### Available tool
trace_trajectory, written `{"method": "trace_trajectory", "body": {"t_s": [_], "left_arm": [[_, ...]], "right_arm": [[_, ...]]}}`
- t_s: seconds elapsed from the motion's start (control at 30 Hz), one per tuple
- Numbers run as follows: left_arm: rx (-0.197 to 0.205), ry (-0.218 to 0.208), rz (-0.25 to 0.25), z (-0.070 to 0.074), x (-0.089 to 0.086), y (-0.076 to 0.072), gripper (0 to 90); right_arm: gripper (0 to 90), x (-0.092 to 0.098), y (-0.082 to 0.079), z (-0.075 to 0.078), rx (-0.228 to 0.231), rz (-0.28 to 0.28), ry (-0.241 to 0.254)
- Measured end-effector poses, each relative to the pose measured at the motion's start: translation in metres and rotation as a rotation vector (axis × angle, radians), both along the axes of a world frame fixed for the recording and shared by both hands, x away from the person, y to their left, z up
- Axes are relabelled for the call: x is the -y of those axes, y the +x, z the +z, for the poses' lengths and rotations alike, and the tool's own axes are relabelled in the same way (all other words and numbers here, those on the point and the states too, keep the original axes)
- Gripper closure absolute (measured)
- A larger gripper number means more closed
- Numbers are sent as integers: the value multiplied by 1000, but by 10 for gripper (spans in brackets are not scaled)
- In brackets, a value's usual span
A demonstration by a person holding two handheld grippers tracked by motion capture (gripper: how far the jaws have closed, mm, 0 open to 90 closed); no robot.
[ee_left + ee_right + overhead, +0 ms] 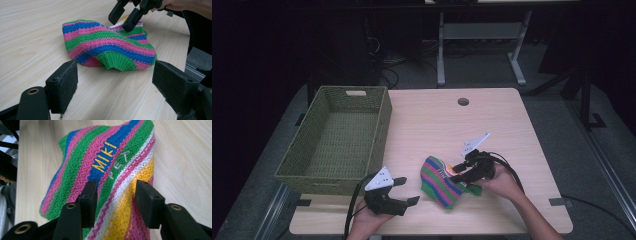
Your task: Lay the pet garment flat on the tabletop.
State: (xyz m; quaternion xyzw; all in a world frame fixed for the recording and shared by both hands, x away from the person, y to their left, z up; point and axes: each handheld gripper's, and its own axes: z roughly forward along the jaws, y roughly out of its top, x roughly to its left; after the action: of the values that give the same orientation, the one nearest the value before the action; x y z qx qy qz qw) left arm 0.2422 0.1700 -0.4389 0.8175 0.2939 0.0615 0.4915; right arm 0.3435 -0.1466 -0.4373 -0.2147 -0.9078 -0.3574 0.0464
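Knit piece: a soft, ribbed-edge knitted garment in pink, green and blue stripes, with white and yellow bands near one end; it lies crumpled on the counter near the front edge, between the two grippers.
Lettering: yellow "MIKI" stitched on a blue stripe (legible in the right gripper view, hidden by folds in the high view).
Right gripper: black jaws parted, straddling the raised fold of the knit; I cannot tell whether the pads touch the wool, but they are not pressing it.
Left gripper: jaws wide apart and released, low over the bare counter, just short of the green ribbed cuff.
Counter: pale wood-grain laminate with a round cable hole at the back.
Basket: olive woven rectangle with cut-out handle, at the counter's left side, well apart from the knit.
In the way: nothing lies between the left gripper and the cuff.
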Motion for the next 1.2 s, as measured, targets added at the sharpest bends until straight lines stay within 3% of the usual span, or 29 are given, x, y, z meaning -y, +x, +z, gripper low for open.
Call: {"method": "trace_trajectory", "body": {"t_s": [0.13, 0.33, 0.5, 0.83, 1.2], "left_arm": [[0, -1, -1, 0, 1, 0, 202], [-4, -1, -3, 0, 1, 0, 203], [-5, -1, -2, -1, 1, 1, 202], [-5, -2, -1, 0, 0, 1, 202], [-6, -6, 8, -1, -1, 1, 202]], "right_arm": [[506, 2, -5, 8, 19, 3, 13], [496, 1, -18, 20, 68, 40, 26], [515, -3, -31, 28, 80, 82, 32], [605, -18, -60, 23, 99, 203, 18], [598, -31, -69, 14, 103, 244, -25]]}}
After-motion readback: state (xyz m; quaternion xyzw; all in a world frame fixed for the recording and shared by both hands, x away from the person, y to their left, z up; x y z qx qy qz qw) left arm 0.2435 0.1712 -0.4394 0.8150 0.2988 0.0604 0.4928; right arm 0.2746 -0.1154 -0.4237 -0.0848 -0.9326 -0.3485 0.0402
